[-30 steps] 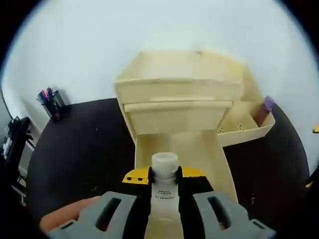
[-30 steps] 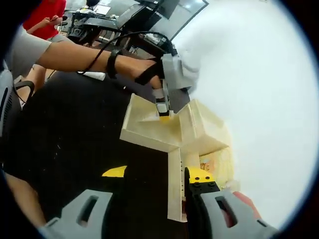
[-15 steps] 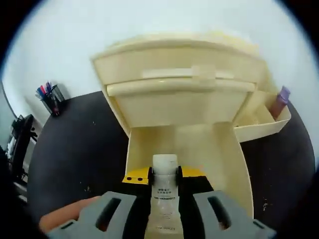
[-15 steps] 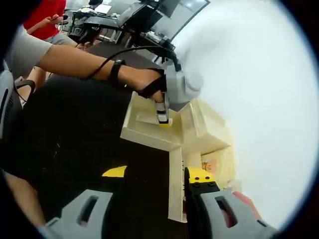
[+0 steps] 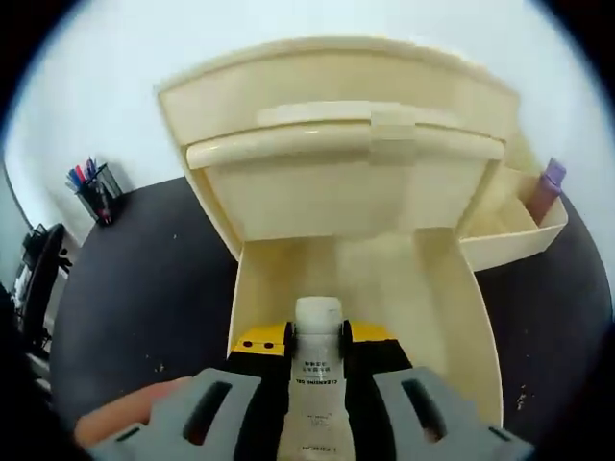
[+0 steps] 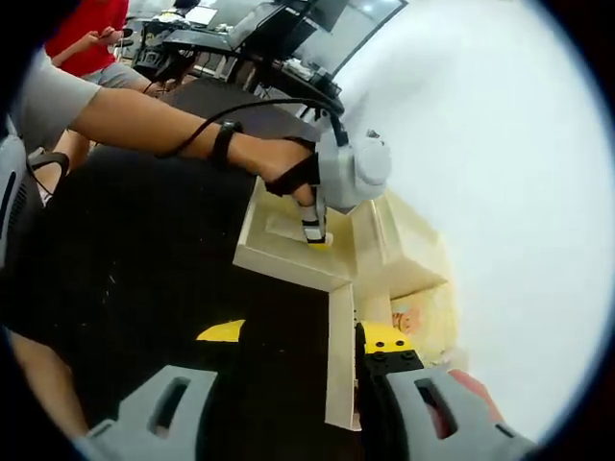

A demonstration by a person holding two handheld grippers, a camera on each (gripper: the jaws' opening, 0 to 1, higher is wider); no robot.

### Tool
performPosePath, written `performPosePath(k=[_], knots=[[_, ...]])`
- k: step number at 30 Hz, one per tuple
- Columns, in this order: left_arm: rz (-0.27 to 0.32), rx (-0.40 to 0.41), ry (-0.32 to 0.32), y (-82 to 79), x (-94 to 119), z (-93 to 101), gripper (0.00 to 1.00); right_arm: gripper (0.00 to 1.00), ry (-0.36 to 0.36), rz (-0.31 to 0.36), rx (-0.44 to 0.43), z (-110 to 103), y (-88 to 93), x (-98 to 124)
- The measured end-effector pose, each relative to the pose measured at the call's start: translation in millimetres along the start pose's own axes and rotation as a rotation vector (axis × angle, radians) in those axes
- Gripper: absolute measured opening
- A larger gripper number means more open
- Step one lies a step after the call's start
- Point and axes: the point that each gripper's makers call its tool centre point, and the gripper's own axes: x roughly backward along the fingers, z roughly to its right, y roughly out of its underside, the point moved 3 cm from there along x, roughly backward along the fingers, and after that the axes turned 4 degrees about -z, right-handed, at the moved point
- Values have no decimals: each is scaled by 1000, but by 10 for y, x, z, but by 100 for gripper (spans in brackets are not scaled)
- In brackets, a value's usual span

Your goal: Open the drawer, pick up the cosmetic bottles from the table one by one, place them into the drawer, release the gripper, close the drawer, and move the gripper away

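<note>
Compared with a second ago, the left gripper (image 5: 317, 351) is carrying the bottle (image 5: 315, 384) closer over the open drawer (image 5: 259, 288), whose cabinet is now looming larger. Its jaws are clamping the bottle just under the white cap, bottle held above the drawer floor. Small, stiff and smooth plastic, the bottle is probably light and a little slippery, so the hold near the neck is looking sensible. The right gripper (image 6: 298, 360) is waiting with jaws apart, empty, beside a side tray (image 6: 338, 365). A black table (image 5: 144, 279) is carrying a pen cup (image 5: 94, 192), against a white wall.
</note>
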Motion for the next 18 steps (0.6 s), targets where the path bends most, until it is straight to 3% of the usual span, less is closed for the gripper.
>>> performPosePath(k=[8, 18], knots=[[45, -11, 24, -97, 135, 16, 22, 40, 2, 9, 7, -215, -10, 2], [155, -42, 64, -275, 702, -13, 23, 40, 15, 17, 6, -351, 3, 0]])
